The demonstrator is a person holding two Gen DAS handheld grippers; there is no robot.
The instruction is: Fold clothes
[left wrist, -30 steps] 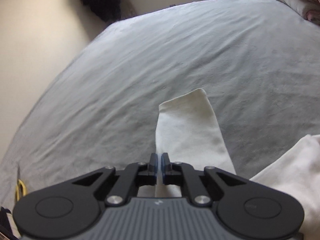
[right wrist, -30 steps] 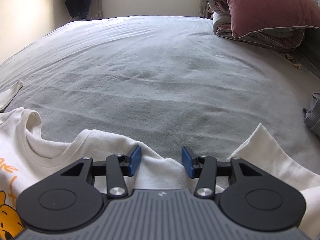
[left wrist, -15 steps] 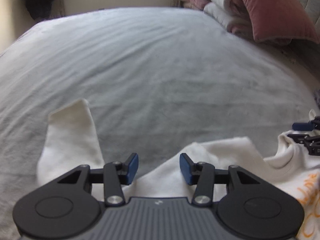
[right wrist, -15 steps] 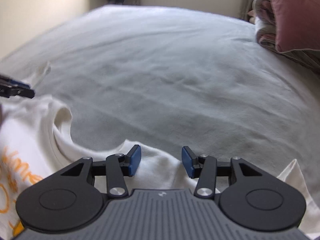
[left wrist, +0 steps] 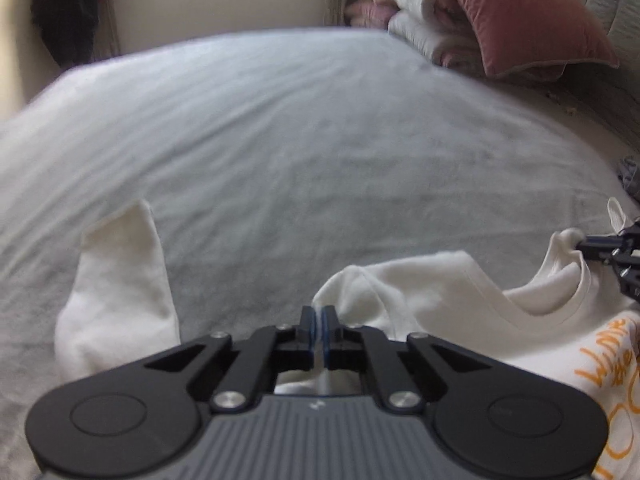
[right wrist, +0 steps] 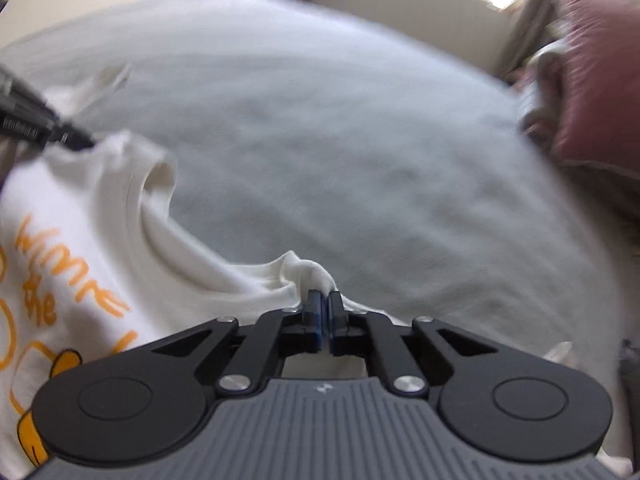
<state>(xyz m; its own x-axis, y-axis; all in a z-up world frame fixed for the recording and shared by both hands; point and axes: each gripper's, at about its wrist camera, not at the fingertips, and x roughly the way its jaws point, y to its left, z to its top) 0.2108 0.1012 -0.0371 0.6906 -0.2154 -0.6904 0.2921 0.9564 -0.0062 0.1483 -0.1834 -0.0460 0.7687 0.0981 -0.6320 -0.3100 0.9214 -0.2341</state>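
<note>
A white T-shirt (left wrist: 432,292) with orange lettering lies front-up on the grey bed sheet (left wrist: 300,152). My left gripper (left wrist: 317,314) is shut on the T-shirt's left shoulder, beside the collar. Its left sleeve (left wrist: 116,280) lies flat to the left. In the right wrist view my right gripper (right wrist: 325,300) is shut on a bunched fold of the T-shirt (right wrist: 100,248) at the right shoulder. The right gripper (left wrist: 588,245) also shows at the far right of the left wrist view, and the left gripper (right wrist: 84,143) at the upper left of the right wrist view.
A dark pink pillow (left wrist: 524,16) rests on folded blankets (left wrist: 420,28) at the far right of the bed. Dark clothing (left wrist: 72,8) hangs by the wall at the back left. A grey garment (left wrist: 630,176) lies at the right edge.
Both grippers went from open to shut, each now pinching a shoulder of the T-shirt. The right wrist view has tilted and blurred with motion.
</note>
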